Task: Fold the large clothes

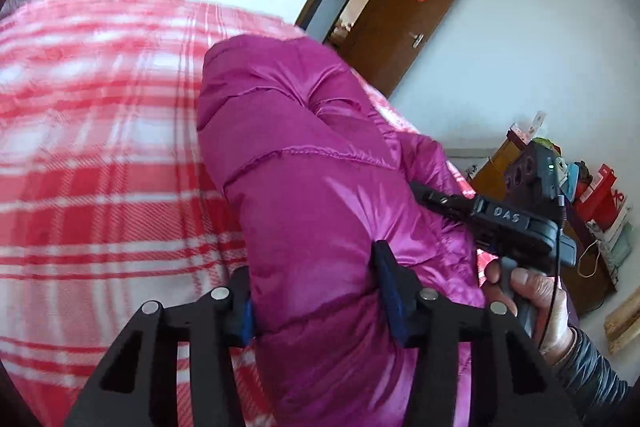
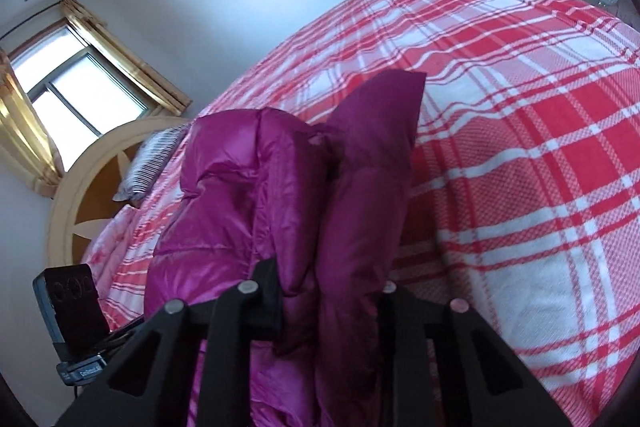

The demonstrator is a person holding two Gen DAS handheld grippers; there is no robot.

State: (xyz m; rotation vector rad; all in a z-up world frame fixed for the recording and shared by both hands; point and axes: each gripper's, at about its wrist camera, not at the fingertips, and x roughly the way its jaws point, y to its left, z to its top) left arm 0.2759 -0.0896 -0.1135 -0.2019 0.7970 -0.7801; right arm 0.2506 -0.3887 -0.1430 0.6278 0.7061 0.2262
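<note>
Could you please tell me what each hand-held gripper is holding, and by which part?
Both grip the shiny magenta quilted puffer jacket: the left hand-held gripper pinches a padded fold of it, and the right hand-held gripper clamps bunched padded fabric. Which part of the garment cannot be told.

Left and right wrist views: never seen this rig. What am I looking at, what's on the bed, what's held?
No robot: a person carries a hand-held two-finger gripper in each hand, each with a fisheye camera looking along its fingers. The left wrist view shows the left gripper shut on a magenta puffer jacket, with the person's right hand holding the other tool. The right wrist view shows the right gripper also pinching the jacket. The jacket lies bunched on a red-and-white plaid bedspread.
</note>
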